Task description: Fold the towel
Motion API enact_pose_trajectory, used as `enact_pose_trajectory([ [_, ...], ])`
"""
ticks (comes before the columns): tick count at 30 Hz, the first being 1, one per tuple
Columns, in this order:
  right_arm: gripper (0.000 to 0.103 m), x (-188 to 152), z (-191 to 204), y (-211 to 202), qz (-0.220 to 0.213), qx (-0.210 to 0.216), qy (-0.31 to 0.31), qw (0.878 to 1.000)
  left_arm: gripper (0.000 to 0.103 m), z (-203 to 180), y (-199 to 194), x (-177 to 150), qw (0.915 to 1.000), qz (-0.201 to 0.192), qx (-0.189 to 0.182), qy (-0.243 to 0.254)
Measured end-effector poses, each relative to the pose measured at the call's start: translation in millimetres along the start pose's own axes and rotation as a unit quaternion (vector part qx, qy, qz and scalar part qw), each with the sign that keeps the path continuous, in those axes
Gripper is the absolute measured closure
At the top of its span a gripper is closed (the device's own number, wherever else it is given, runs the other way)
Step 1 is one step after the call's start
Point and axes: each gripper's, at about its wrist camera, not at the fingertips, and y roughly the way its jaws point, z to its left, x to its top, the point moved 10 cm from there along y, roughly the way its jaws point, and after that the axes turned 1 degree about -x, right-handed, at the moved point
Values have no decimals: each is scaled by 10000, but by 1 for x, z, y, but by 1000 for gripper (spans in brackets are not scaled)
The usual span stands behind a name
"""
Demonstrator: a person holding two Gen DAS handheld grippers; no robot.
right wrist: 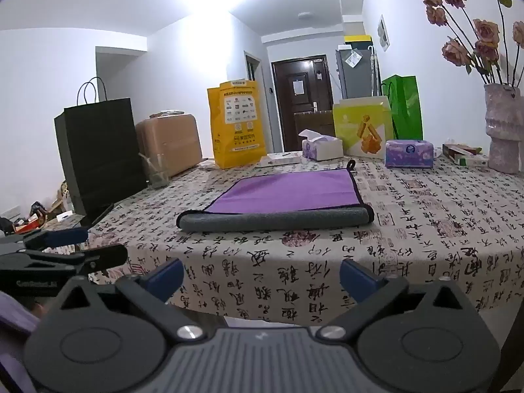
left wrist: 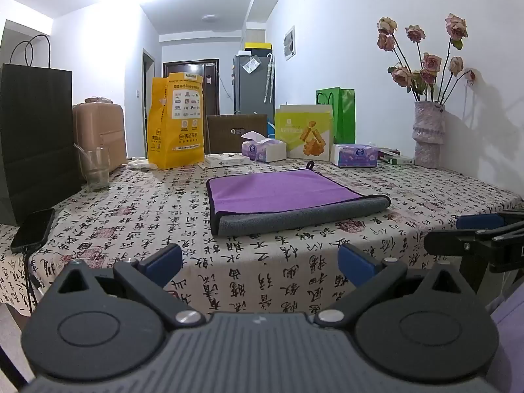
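A purple towel (left wrist: 275, 190) with a grey underside lies on the table, its near edge folded over so a grey band faces me. It also shows in the right wrist view (right wrist: 288, 193). A small black loop sticks out at its far corner. My left gripper (left wrist: 260, 262) is open and empty above the table's near edge, short of the towel. My right gripper (right wrist: 260, 276) is open and empty, also at the near edge. The right gripper shows at the right of the left wrist view (left wrist: 475, 232); the left gripper shows at the left of the right wrist view (right wrist: 65, 245).
The table wears a cloth with black calligraphy (left wrist: 131, 222). A black paper bag (left wrist: 36, 137), a glass (left wrist: 95, 167) and a phone (left wrist: 32, 229) stand at the left. A yellow bag (left wrist: 175, 121), tissue packs (left wrist: 355, 155), boxes and a flower vase (left wrist: 427, 134) line the back.
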Motion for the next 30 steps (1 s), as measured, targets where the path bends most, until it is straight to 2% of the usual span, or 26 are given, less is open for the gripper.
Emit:
enact_pose_trajectory([
  [30, 1, 1, 1, -1, -43, 23, -32, 10000, 0, 0, 0, 0, 10000, 30, 8, -3],
])
